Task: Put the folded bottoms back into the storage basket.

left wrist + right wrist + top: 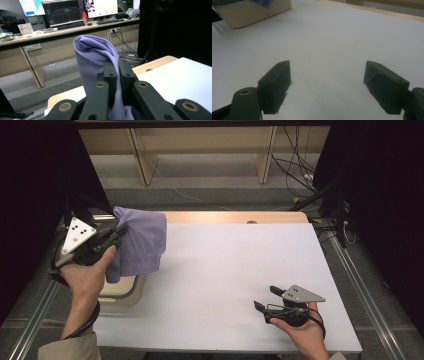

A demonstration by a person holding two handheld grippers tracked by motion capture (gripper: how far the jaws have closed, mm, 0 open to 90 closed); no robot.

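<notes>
A lilac cloth (140,242) hangs in the air over the table's left edge, pinched by my left gripper (120,231). In the left gripper view the two black jaws are pressed together on a fold of the cloth (95,55), which bunches above them and drops below. My right gripper (265,298) rests low over the white table (225,265) at the front right, held in a hand, jaws pointing left. In the right gripper view its fingers (275,82) stand wide apart with only bare white surface between them.
A beige bin (122,290) sits at the table's left edge under the hanging cloth; its corner (252,12) is at the top left of the right gripper view. Wooden shelving and loose cables lie on the floor beyond the table. Black frames stand on both sides.
</notes>
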